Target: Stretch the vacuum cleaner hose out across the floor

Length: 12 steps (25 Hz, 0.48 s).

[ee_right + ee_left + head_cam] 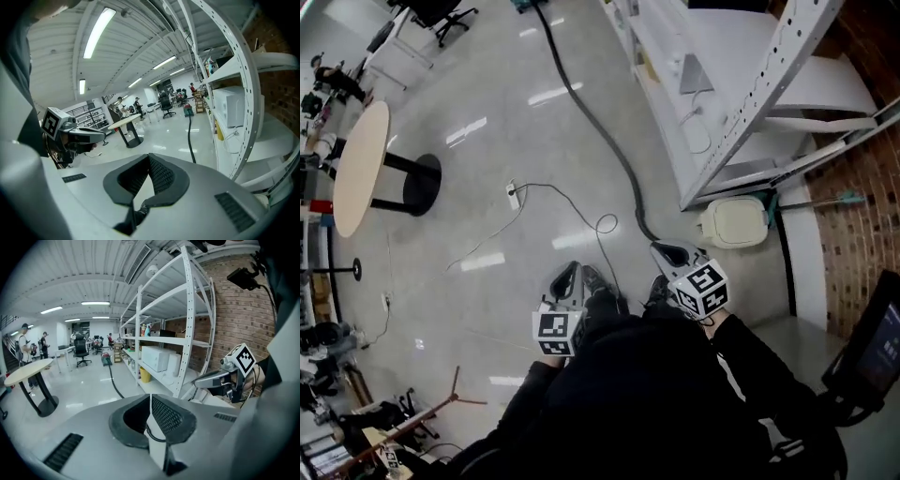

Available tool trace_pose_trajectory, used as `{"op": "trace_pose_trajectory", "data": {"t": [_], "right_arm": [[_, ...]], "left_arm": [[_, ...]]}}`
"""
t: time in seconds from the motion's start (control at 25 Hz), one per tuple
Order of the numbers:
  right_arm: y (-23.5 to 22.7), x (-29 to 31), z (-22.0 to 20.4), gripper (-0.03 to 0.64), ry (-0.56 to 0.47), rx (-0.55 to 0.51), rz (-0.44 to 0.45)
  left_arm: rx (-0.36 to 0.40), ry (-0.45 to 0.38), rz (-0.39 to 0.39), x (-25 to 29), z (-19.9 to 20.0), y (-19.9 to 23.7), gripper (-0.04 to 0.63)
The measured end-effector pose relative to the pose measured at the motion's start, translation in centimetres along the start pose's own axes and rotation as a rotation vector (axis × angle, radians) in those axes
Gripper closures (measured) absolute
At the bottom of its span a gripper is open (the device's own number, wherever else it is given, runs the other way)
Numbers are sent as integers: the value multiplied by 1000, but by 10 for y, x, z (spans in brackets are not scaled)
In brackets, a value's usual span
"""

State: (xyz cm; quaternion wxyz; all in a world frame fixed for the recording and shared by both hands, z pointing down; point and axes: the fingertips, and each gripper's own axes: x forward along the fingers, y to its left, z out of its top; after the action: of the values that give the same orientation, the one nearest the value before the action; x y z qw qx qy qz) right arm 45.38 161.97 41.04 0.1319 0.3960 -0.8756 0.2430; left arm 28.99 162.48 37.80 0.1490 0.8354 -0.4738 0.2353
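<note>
Across glossy floor, a black hose curves.

Head looks down; both gripper views share hose.

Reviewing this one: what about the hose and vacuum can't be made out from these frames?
- Near end of the hose: head view, the right gripper covers it; right gripper view, the gripper's own body hides it. Contact cannot be told.
- Vacuum cleaner: cut off by the top edge in the head view; too small in both gripper views.
- Whatever lies under the grippers: head view, hidden by the person's dark sleeves.
</note>
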Motion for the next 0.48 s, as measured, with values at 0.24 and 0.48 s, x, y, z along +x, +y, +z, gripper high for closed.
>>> {"op": "trace_pose_trajectory", "data": {"t": [0.24, 0.48], "right_arm": [[0, -9, -16, 604, 31, -3, 7], [10, 0, -25, 604, 55, 10, -25]], "left_arm": [[-14, 12, 38, -17, -8, 1, 568], [-26, 4, 19, -25, -18, 14, 568]]}}
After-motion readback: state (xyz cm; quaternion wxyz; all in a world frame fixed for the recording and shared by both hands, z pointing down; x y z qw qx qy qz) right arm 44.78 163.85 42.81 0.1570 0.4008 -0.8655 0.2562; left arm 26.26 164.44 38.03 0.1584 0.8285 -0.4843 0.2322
